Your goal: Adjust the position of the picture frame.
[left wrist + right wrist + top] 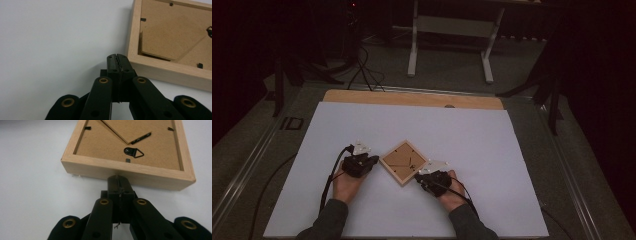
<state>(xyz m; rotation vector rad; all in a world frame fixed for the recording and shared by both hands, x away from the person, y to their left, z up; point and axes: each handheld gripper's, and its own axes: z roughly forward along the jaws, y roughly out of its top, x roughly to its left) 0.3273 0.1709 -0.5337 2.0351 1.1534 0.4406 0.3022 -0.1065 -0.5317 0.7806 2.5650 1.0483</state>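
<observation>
A small square wooden picture frame (pixel 403 161) lies face down on the white table sheet (pixel 362 125), turned like a diamond. Its brown backing board, black clips and a metal hanger (pixel 134 152) face up. My left gripper (pixel 371 161) sits at the frame's left side, jaws shut with nothing between them, tips close beside the frame's wooden edge (pixel 160 67). My right gripper (pixel 421 176) is at the frame's lower right side, jaws shut and empty, tips touching or almost touching the frame's side wall (pixel 125 172).
A wooden table edge (pixel 412 97) shows beyond the sheet. Behind the table stand a white desk frame (pixel 449 30) and dark stands with cables on the floor (pixel 362 70). Each gripper's cable (pixel 329 180) trails back along the forearm.
</observation>
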